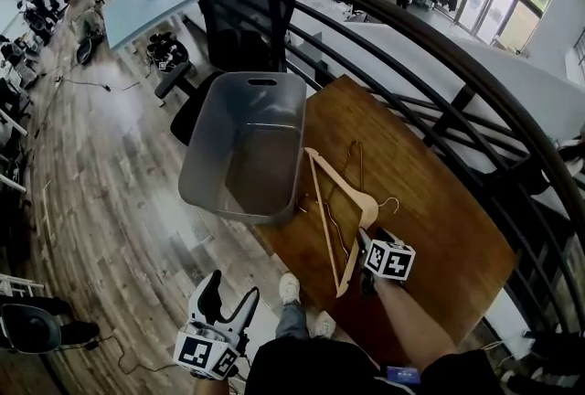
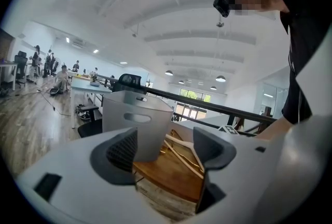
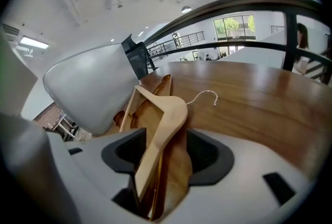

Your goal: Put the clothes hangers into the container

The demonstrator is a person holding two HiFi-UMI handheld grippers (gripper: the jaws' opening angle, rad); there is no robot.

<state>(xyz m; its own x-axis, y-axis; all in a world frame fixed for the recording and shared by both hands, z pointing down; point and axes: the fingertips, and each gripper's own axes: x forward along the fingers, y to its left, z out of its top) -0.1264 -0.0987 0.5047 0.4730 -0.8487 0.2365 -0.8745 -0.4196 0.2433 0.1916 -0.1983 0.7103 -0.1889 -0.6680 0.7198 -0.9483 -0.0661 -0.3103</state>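
Observation:
A pale wooden hanger [image 1: 340,206] with a wire hook [image 3: 206,96] lies on the brown table [image 1: 430,201], on top of a thinner dark hanger [image 1: 352,166]. The grey container [image 1: 242,146] stands at the table's left end, its open top empty as far as I see. My right gripper [image 1: 363,242] reaches down over the pale wooden hanger [image 3: 168,114]; one arm of it runs between the wide jaws, with a gap at the right pad. My left gripper [image 1: 230,288] hangs open over the floor, off the table's left side, nothing in it. Past its jaws I see the container [image 2: 136,119].
A black office chair [image 1: 242,0] stands behind the container. A curved black railing [image 1: 439,46] runs along the table's far side. Wooden floor [image 1: 119,192] spreads to the left, and the person's shoes [image 1: 302,302] are at the table's near edge.

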